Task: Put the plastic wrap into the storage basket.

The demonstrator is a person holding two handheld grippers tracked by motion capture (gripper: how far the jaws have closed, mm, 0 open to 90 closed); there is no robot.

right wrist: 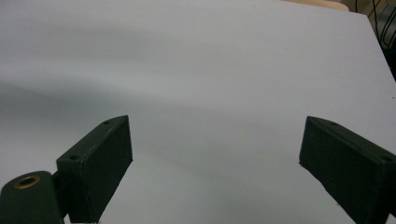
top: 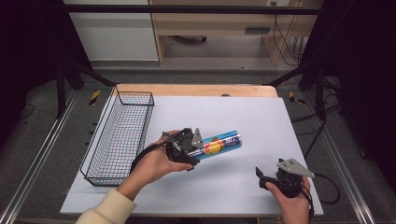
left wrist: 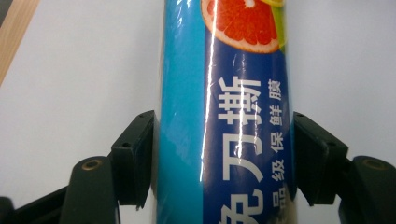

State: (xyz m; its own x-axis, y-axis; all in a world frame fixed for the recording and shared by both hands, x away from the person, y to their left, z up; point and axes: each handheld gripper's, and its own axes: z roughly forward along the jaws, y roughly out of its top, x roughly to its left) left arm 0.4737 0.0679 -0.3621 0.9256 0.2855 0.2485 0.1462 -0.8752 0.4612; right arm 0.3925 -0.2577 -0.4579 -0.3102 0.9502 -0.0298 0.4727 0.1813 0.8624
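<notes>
The left gripper view brings out what the high view blurs: white Chinese lettering and a cut grapefruit on the blue cling-film roll (left wrist: pixel 224 116). The left gripper (left wrist: pixel 223 156) has its jaws pressed against both sides of the roll, near one end (seen from above, the roll (top: pixel 219 145) slants up to the right of it on the white mat (top: pixel 233 116)). The right gripper (right wrist: pixel 215 161) stands wide apart, holding nothing, over bare mat. A wire basket (top: pixel 119 135) sits at the left.
</notes>
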